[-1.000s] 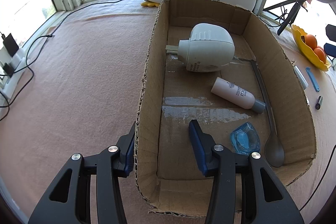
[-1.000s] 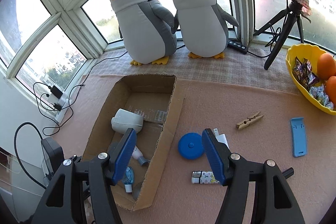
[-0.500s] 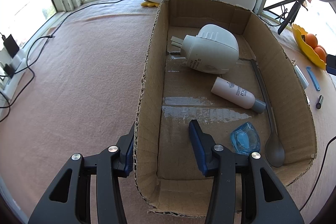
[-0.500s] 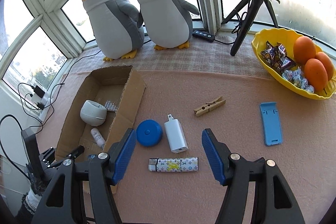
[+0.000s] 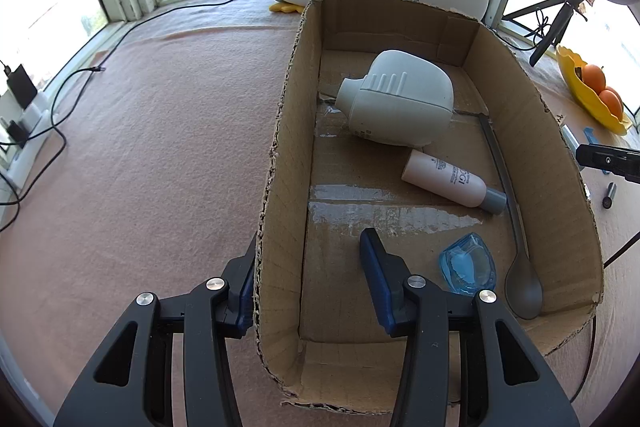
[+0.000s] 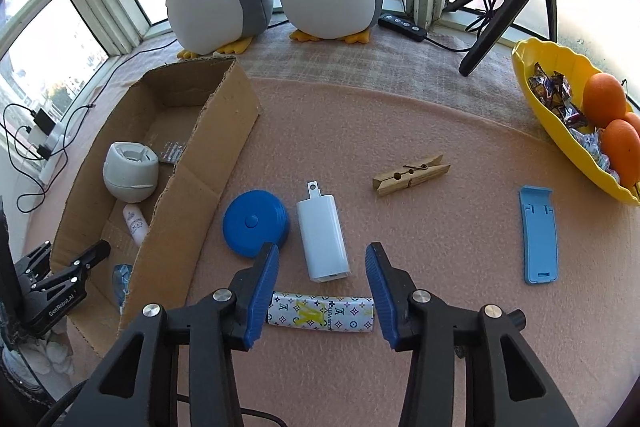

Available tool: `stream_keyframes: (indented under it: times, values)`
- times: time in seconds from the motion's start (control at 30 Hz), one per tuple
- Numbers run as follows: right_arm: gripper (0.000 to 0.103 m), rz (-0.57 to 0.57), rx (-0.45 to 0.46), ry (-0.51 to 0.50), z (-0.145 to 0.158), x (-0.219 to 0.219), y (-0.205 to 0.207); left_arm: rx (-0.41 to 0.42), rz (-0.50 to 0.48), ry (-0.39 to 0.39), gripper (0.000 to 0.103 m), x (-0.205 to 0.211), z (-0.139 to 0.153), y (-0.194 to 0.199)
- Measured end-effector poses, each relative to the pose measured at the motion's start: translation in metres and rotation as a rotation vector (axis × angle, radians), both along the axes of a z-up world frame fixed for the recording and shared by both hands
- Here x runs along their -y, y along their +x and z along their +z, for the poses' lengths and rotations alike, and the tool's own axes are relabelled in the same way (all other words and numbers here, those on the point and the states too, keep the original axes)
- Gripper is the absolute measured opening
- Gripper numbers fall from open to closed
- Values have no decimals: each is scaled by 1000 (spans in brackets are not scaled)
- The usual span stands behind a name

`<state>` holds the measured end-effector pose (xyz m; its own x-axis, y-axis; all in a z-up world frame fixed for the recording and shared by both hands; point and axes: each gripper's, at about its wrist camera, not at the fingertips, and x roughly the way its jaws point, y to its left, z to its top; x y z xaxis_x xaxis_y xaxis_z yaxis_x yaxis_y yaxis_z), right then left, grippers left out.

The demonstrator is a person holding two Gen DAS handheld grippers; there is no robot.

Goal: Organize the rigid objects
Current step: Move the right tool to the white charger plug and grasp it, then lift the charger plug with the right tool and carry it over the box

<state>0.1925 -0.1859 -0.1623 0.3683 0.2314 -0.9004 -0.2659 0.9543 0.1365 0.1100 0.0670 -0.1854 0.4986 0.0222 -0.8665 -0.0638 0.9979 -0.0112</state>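
Lighter [image 6: 320, 311] lies crosswise between the spread right tool [image 6: 322, 287] jaws.

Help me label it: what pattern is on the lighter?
White with multicolour monogram print and a yellow logo on the lighter; right wrist view.

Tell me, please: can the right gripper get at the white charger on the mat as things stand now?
Probably yes. The right gripper is open, and the white charger lies flat on the mat just ahead of its jaws with nothing on top. The blue round case sits close beside it, and the patterned lighter lies nearer.
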Motion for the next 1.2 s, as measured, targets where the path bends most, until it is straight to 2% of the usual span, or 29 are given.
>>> stream_keyframes:
  times: [0.5, 1.2]
  values:
    - [21, 10, -27, -67, -20, -11, 17, 0, 0, 0, 46, 0, 0, 0]
    - [20, -54, -14, -23, -8, 2, 5, 0, -2, 2, 46, -1, 0, -1]
